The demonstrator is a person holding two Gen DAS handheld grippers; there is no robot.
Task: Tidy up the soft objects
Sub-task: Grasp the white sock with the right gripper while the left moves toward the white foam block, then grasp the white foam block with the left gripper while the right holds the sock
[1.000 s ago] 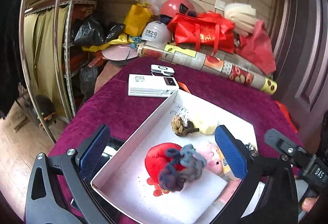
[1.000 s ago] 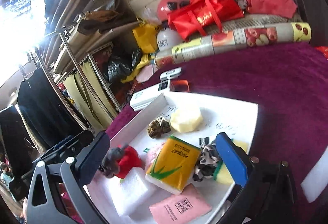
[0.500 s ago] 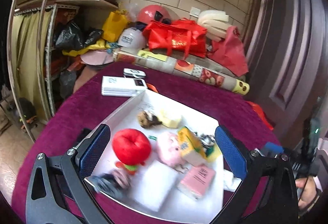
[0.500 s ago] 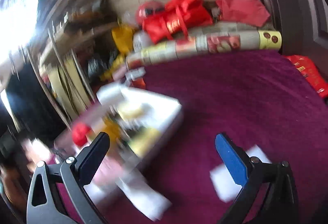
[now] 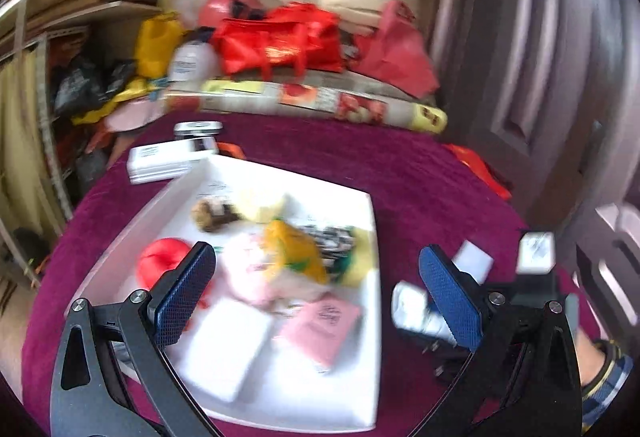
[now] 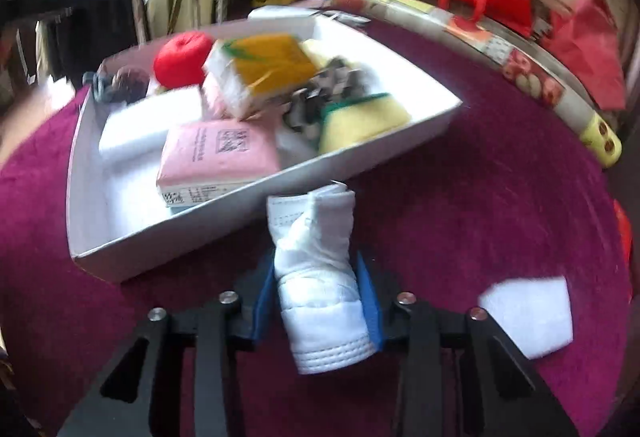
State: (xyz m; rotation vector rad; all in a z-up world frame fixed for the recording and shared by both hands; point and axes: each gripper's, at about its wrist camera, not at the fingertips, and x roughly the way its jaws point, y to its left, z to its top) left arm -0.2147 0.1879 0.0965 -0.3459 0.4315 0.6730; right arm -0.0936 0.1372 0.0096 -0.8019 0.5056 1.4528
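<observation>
- Down at the table (image 6: 460, 197) now with the right hand-held gripper (image 6: 316, 277); a second ago held wide apart above the tray.
- Closing there on a white cloth (image 6: 316, 237), pads already against both its sides, cloth end poking forward until it touches the tray (image 6: 280, 181) wall from outside.
- So probably mid-pickup: cloth gripped but not yet lifted, not yet in the tray.
- Just right of that, a white block (image 6: 528, 317) alone on the table, well apart from the tray; likely next to collect.
- Left hand-held gripper (image 5: 318, 297) drawn back from the tray's middle to its near part, fingers apart, nothing between them.
- Inside the tray, near end: pink pack (image 6: 216, 153) and white pad (image 6: 152, 121) side by side.
- Further in: grey bundle (image 6: 116, 85) at the left corner, apart from the red ball (image 6: 182, 57); a second ago resting on that ball.
- Yellow pack (image 6: 272, 65) leaning on the pile, sponge (image 6: 360, 121) against the right wall.
- Much blurred by motion; finer contact hard to judge.
- Beyond the tray, only bags and a roll, untouched.
</observation>
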